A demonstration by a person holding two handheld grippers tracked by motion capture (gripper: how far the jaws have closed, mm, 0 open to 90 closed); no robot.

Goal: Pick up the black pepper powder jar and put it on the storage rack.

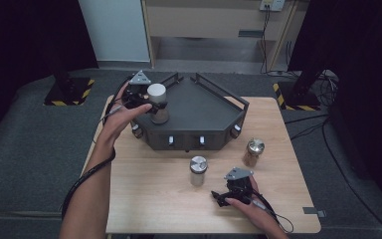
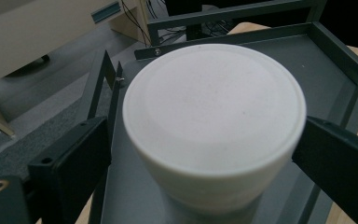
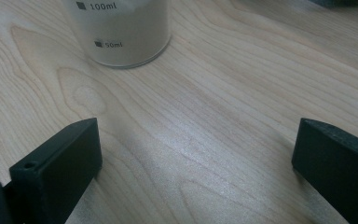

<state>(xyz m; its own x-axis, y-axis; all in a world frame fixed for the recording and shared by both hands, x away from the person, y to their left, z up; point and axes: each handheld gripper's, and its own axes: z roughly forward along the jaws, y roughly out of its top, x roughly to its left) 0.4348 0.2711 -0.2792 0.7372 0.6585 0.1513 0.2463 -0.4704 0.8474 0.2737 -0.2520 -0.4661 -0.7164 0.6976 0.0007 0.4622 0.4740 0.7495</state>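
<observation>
The left gripper (image 1: 151, 103) grasps a white-lidded jar (image 1: 157, 103) at the left corner of the dark tray (image 1: 204, 107), its jaws pressed against the jar just under the lid (image 2: 213, 105). In the left gripper view the jar sits between both jaws with the tray floor below it, though I cannot tell whether its base rests on the tray or hangs just above. The right gripper (image 1: 231, 195) rests low on the table (image 1: 149, 199) near the front edge, jaws spread wide with nothing between them; its own view shows bare wood and the foot of a marked jar (image 3: 121, 32) ahead. That silver-lidded jar (image 1: 198, 170) stands just in front of the tray, and a third, amber jar (image 1: 253, 152) stands to the right, apart from it. The main risk is the grip itself: the jaws bear on a smooth, tapering wall close under the lid, so a tilt or a quick move could let the jar slip down or swing. Letting go before the base is flat could tip it against the tray's low rail (image 2: 112, 88), which stands close beside it. The right gripper, if swept forward carelessly, could knock over the silver-lidded jar.
</observation>
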